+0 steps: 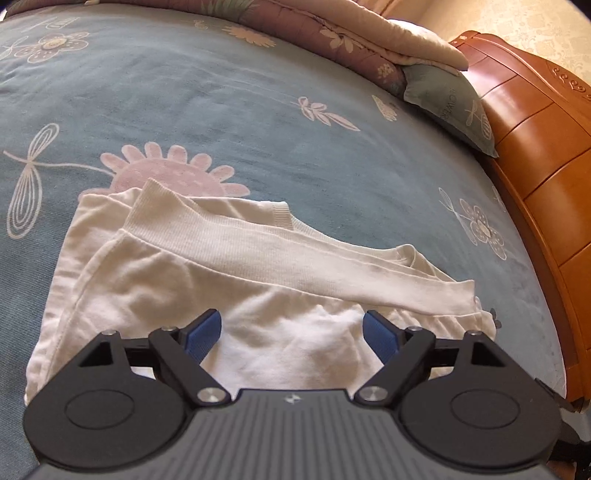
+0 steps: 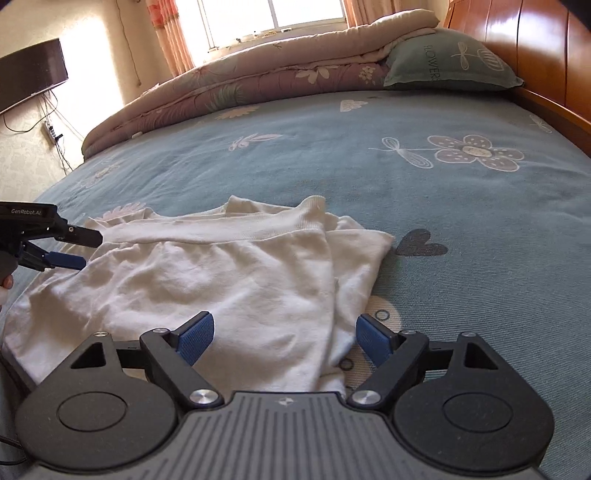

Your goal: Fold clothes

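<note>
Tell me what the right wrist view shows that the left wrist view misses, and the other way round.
Only the right wrist view: the window, the dark screen on the wall, the left gripper from the side, and the right gripper, open. Only the left wrist view: the dragonfly print. Both: the white garment, green pillow and headboard.

Sunlit window [image 2: 273, 14] behind the blue floral bed [image 2: 332, 155]; wooden headboard [image 1: 535, 147] alongside.
</note>
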Demonstrator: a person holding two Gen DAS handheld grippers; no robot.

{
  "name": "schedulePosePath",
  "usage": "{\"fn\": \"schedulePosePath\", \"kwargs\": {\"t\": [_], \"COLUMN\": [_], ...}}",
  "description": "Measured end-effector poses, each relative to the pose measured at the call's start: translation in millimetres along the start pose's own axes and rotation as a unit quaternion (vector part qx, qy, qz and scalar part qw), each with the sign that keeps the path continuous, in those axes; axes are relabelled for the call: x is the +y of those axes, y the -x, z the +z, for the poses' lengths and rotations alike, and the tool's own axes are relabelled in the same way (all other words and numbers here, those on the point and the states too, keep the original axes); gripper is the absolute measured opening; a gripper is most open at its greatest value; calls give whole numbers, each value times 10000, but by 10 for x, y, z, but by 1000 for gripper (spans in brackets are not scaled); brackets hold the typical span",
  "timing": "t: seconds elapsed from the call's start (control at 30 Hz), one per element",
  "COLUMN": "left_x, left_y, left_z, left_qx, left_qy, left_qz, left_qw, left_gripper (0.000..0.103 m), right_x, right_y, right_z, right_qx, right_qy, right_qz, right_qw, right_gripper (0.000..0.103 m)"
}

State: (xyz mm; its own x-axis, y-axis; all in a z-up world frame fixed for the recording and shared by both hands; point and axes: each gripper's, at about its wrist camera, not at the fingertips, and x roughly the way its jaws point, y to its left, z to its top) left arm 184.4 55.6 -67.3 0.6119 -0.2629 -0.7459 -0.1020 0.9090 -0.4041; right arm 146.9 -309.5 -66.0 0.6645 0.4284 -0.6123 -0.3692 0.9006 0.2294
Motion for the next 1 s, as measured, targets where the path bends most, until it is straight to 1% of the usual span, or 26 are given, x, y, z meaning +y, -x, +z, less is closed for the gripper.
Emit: {"fn": "schedulePosePath", "kwargs": {"t": [0.1,0.2,0.23,0.3,0.33,0.4,0.47,0.53,0.6,0.67,0.7,0.73,0.8,0.9,1.0], "left_x": [-208,-343,-365,-322,-287,-255,-270,-286,-238,-126,-94,-93,-101,-174,-218], "left_y": [107,93,68,-51,-93,-53,19,104,111,-6,-34,-20,9,52,5], "left_z": [-67,-177,-219,-311,-349,-358,-314,-272,-247,-253,-260,-253,-226,-101,56], "left_qx": [121,313,379,621,670,601,543,306,173,396,452,423,354,179,21], "left_qy": [-220,-274,-268,-131,-53,98,152,79,163,381,443,461,463,297,221], "left_qz": [-431,-716,-742,-586,-559,-640,-640,-576,-450,-290,-271,-304,-364,-434,-446], "left_qw": [9988,9966,9962,9963,9962,9961,9964,9978,9987,9981,9976,9976,9976,9985,9988], "left_gripper": [86,87,87,87,87,88,88,88,88,88,88,88,88,89,89], "right_x": [52,138,170,235,254,286,307,319,333,369,399,428,496,569,572], "right_y": [23,-76,-108,-156,-175,-203,-193,-165,-132,-84,-58,-45,-60,-174,-301], "right_z": [62,112,115,102,86,53,30,19,32,47,58,65,61,36,9], "right_qx": [-256,-147,-88,38,110,229,237,189,76,-97,-188,-241,-228,76,469], "right_qy": [11,110,176,352,436,604,724,784,812,860,910,959,1095,1277,1316], "right_qz": [166,209,195,156,99,-26,-72,-60,-34,102,201,283,383,304,121], "right_qw": [9995,9996,9996,9993,9989,9979,9971,9967,9967,9962,9955,9947,9930,9913,9901], "right_gripper": [88,88,88,88,89,90,91,92,92,93,97,103,103,103,103]}}
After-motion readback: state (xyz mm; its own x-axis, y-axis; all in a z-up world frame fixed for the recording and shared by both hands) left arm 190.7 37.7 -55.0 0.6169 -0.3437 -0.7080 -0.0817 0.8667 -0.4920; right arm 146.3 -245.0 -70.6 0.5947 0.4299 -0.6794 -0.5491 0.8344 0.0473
